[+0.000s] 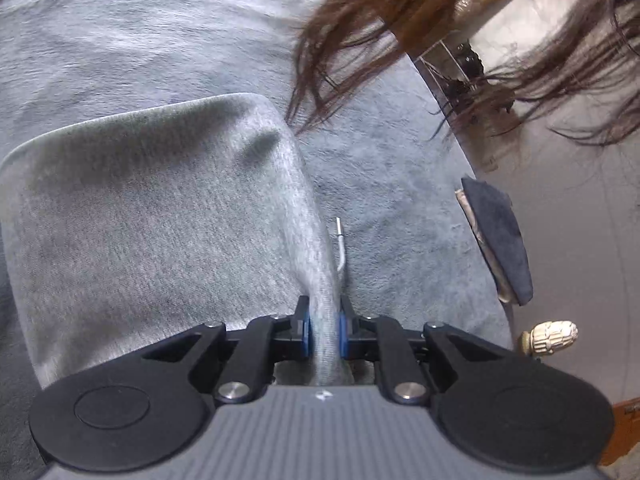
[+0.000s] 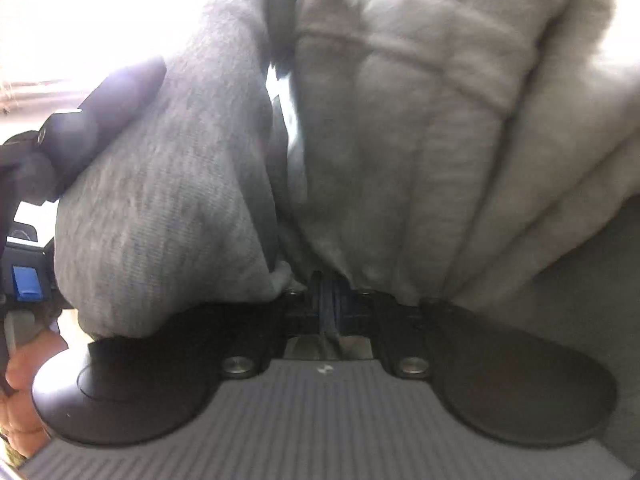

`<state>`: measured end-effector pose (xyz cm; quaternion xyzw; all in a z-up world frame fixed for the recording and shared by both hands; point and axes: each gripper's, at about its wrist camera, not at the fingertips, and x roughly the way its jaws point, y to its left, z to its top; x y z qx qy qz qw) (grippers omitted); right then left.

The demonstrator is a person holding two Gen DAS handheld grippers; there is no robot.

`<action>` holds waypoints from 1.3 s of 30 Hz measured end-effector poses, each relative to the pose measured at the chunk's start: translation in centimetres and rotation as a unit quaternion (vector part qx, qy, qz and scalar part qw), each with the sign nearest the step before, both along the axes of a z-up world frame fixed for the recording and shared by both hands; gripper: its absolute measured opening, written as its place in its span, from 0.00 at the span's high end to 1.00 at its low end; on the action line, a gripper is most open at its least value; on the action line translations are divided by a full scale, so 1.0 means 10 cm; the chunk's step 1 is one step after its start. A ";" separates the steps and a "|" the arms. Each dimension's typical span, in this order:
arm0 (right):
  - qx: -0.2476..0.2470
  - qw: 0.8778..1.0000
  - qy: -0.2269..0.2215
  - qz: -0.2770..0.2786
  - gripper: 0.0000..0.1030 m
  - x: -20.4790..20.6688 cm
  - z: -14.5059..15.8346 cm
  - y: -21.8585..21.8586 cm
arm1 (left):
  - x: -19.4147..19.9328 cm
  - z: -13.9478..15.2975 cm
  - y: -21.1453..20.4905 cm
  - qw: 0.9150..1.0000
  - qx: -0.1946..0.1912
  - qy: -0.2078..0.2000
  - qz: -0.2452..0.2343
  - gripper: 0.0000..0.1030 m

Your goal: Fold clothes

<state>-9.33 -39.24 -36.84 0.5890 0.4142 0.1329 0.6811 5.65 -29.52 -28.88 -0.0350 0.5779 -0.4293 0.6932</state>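
A light grey sweatshirt-like garment (image 1: 160, 208) hangs over the grey plush surface (image 1: 140, 40) in the left wrist view. My left gripper (image 1: 324, 330) is shut on a bunched edge of it, and a white drawstring with a metal tip (image 1: 340, 240) dangles beside the pinched fold. In the right wrist view the same grey garment (image 2: 400, 140) fills the picture in thick gathered folds. My right gripper (image 2: 329, 292) is shut on the cloth, its fingertips mostly buried under the fabric. The other gripper (image 2: 28, 280), black with a blue pad, shows at the left edge.
Long brown hair (image 1: 380, 20) of the person hangs into the left wrist view from above. A dark folded cloth (image 1: 500, 236) lies at the surface's right edge, beside a pale floor (image 1: 580, 240). A hand (image 2: 24, 380) shows at the lower left of the right wrist view.
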 end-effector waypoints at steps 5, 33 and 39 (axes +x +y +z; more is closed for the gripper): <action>0.022 1.000 0.005 -0.021 0.96 -0.04 0.00 -0.09 | -0.16 -0.05 -0.19 1.000 0.005 -0.001 -0.029 0.88; 0.074 0.996 0.028 -0.042 0.98 0.18 0.33 -0.29 | -0.29 -0.06 0.01 0.993 0.007 0.034 0.111 0.34; 0.095 0.993 0.046 -0.053 0.97 0.29 0.45 -0.30 | -0.24 0.26 0.97 0.982 0.023 0.039 0.185 0.30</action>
